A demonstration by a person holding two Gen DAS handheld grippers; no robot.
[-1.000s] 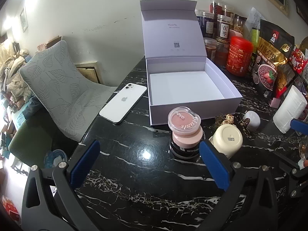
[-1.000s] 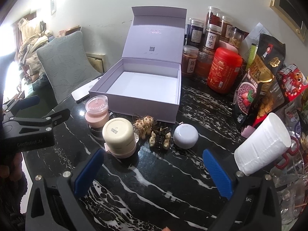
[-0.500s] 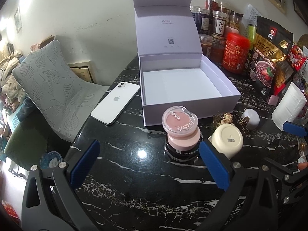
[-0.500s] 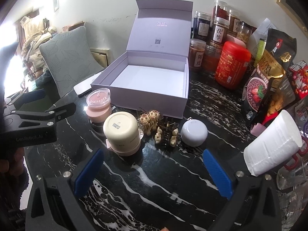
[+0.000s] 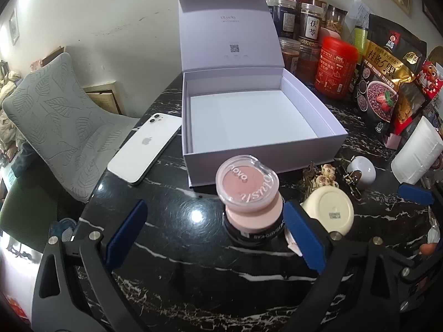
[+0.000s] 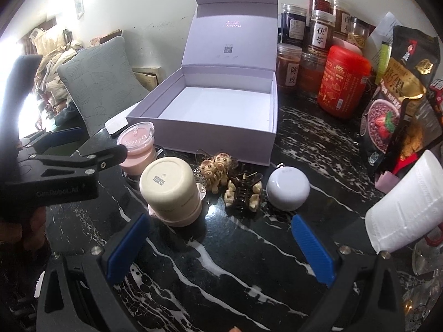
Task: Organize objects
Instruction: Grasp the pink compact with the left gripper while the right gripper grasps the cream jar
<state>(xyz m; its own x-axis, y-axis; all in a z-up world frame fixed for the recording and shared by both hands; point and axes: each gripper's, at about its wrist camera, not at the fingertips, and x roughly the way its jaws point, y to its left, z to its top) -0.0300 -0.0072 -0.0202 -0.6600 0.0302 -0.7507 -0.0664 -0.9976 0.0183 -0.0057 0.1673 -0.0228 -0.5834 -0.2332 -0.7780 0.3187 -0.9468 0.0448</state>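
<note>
An open, empty lilac box (image 5: 199,160) (image 6: 216,135) stands on the black marble table with its lid up. In front of it stands a pink blush stack (image 5: 249,191) (image 6: 137,146). A cream jar (image 5: 329,211) (image 6: 169,191) stands to the right of the stack. Further right lie bear hair clips (image 6: 216,168), a brown claw clip (image 6: 245,191) and a white round case (image 6: 288,192). My left gripper (image 5: 214,232) is open, its fingers on either side of the blush stack, not touching. My right gripper (image 6: 218,249) is open and empty, short of the jar and clips.
A white phone (image 5: 145,148) lies left of the box. Jars, a red canister (image 6: 342,80) and snack bags (image 6: 398,96) line the back right. A white cup (image 6: 404,207) lies at the right. A grey chair (image 5: 55,121) stands left of the table.
My left gripper has moved forward so the blush stack now sits between its open fingers. My right gripper has moved forward toward the jar and clips.
</note>
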